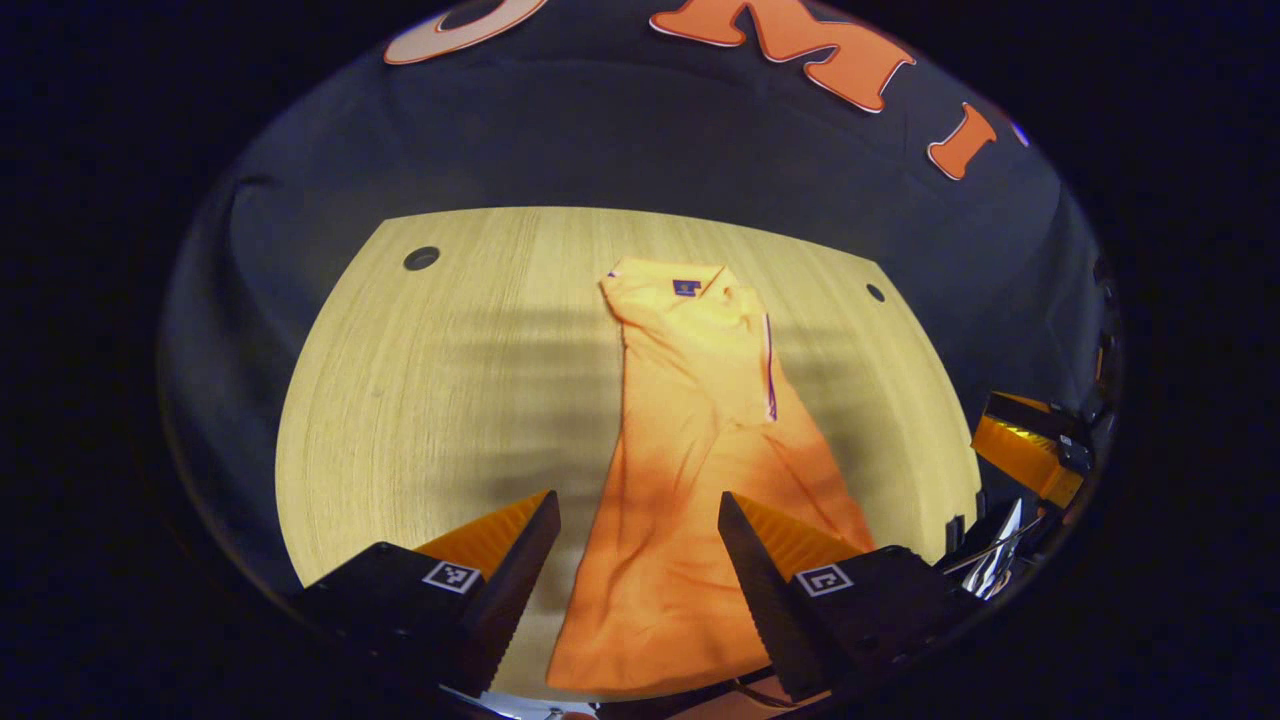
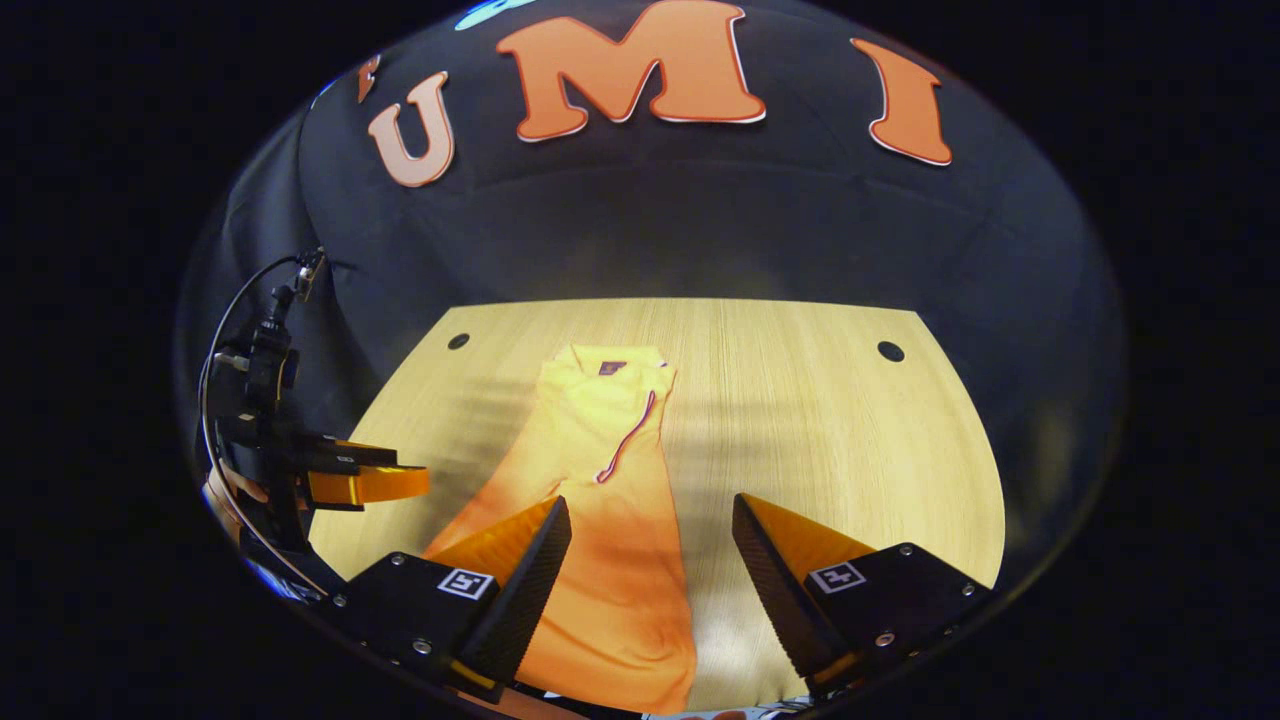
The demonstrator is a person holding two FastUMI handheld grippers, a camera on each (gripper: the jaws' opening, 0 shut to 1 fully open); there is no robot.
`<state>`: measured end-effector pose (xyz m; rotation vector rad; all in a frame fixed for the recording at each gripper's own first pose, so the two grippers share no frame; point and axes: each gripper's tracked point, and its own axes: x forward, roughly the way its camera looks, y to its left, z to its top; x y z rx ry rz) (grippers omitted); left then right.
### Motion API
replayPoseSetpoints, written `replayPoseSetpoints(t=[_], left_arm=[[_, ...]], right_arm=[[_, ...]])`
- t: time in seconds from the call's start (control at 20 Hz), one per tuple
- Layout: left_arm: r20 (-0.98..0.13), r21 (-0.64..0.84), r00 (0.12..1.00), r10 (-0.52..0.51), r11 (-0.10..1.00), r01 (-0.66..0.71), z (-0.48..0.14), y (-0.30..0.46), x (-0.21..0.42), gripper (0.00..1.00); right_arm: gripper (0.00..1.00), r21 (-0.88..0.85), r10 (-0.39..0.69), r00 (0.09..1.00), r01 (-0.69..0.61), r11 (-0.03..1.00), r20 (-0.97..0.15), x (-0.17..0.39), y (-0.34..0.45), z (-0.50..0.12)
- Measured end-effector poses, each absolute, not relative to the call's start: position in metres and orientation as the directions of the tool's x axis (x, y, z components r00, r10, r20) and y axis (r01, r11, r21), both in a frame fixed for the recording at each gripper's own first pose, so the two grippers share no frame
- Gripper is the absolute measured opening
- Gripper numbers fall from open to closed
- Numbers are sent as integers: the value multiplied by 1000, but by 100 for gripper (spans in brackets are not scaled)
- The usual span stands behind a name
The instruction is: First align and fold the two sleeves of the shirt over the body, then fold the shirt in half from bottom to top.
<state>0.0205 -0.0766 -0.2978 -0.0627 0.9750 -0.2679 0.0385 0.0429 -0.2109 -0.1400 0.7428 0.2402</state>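
A pale wood-grain tabletop [image 1: 420,400] with two small dark holes near its far corners fills the booth, backed by black cloth. On it lies the orange shirt [image 1: 690,470], already narrowed into a long strip with its sleeves laid over the body; a dark-trimmed sleeve edge runs down the upper half. Its long axis runs away from the person: collar and small label at the far end, hem at the near edge of the tabletop, flaring wider there. The left gripper [image 1: 638,520] hovers above the hem end with its fingers spread wide and nothing between them; the right gripper [image 2: 650,525] hangs likewise wide and empty over the shirt's right edge and the bare wood beside it. The sleeve step looks done, so the bottom-to-top fold appears to remain. The cloth seems light, limp and thin, likely to sag and drag rather than hold shape, so the sensible hold is a pinch at each near hem corner, lifting both together to keep the layers from sliding apart.
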Motion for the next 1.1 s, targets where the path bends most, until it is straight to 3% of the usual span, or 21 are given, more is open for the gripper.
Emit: replayPoseSetpoints(t=[0.4, 0.75, 1.1], left_arm=[[-885, -92, 437, -158, 981, 168, -361, -44, -70, 98], [-939, -49, 330, -100, 986, 158, -403, -47, -135, 98], [-970, 8, 240, -24, 991, 131, -437, -46, -172, 98]], right_arm=[[99, -79, 93, 532, -291, 954, -841, -30, 38, -299], [99, -69, 32, 323, -296, 953, -946, -114, 21, -365], [100, -129, -65, 242, -260, 957, -968, -136, -7, -396]])
